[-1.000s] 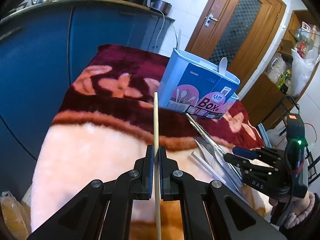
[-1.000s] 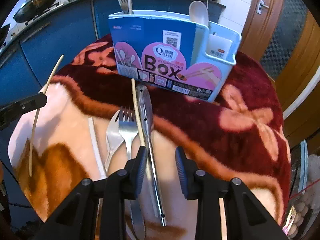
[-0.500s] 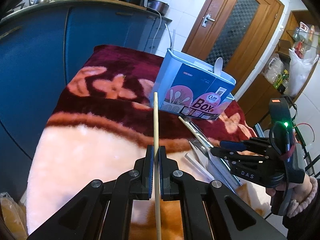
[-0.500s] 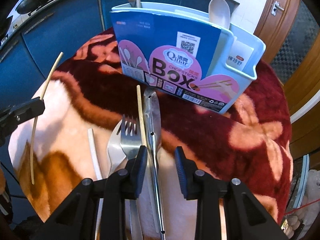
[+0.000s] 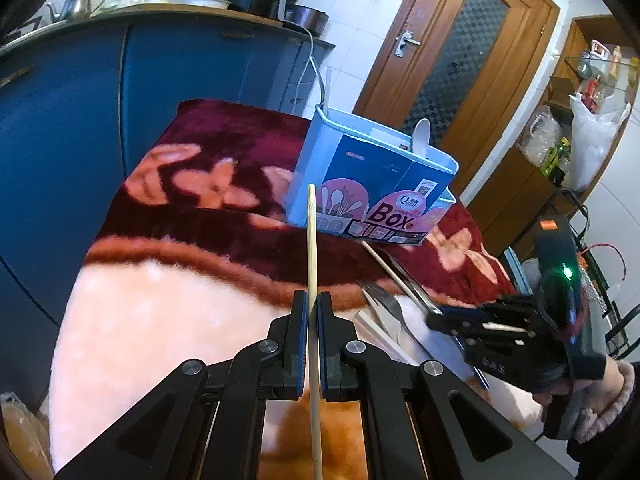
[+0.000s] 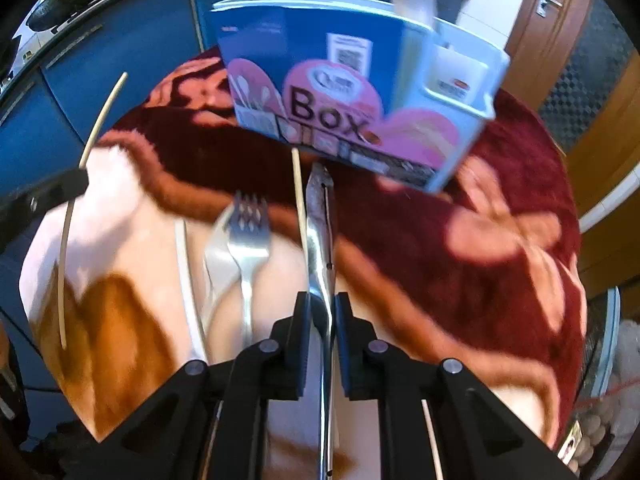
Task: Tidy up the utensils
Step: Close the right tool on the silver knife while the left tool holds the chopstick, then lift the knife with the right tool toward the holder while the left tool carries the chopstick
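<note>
Beside the utensil box [image 6: 360,92], on the blanket-covered counter [image 6: 500,240], the right claw [image 6: 322,312] had just been closing; its jaws now clenched the steel knife [image 6: 320,220], which lay between a loose chopstick [image 6: 298,196] and the box. Left claw [image 5: 312,320] stayed clamped on its own chopstick [image 5: 312,248]. Judged: knife secured, lift into the box next.

Blue-and-pink box [image 5: 372,184]; maroon blanket [image 5: 224,152] – peach flowers; pale chopstick [image 5: 312,264].
</note>
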{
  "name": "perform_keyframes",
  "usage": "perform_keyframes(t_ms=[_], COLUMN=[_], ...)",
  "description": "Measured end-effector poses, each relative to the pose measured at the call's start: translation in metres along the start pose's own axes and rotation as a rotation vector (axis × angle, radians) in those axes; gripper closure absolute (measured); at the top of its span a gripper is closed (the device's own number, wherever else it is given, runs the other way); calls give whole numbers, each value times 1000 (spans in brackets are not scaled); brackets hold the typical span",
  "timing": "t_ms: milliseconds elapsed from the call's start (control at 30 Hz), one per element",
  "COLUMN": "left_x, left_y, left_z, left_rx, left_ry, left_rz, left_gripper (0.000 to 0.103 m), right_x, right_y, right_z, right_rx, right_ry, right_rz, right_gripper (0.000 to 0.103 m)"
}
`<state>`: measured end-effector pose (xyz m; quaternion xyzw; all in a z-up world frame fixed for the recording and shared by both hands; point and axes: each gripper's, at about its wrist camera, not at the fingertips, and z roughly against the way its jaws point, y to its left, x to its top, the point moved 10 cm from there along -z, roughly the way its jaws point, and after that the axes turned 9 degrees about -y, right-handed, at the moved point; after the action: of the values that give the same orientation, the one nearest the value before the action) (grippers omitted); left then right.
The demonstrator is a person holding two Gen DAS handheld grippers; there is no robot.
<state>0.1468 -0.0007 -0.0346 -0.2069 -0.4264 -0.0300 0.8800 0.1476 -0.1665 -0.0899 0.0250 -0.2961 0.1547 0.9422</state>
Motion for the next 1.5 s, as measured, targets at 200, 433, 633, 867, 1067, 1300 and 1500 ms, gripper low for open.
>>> perform_keyframes(t_ms=[200,433,633,867,1067,1300,1500], left_x=[-1,-1,0,0,0,-1,8], left_y=[-3,-8,-12,-15,-16,-19,-25], left_z=[-2,-3,-2,-3,-4,-6,0], left_rx=[-6,-6,-5,-8,-8,-10,-18], left_ry=[5,7,3,8,9,12,-28], left_rz=[-1,-7,-22,-28,-31,-36,-37], left_gripper=[99,99,99,99,99,99,99], right_x=[-26,-26,-7,2,0,-2,10], right_y=[-18,-22,-27,-34,-45,-52,-46], right_z=[16,17,10,-4,4,20,48], right_rx=[-6,16,28,53,84,122,132], right_ry=[30,33,9,19,-5,-59,-201], right_rz=[-57,-101,-144,-177,-221,-275,-299], right_gripper=[89,86,80,77,84,87,88])
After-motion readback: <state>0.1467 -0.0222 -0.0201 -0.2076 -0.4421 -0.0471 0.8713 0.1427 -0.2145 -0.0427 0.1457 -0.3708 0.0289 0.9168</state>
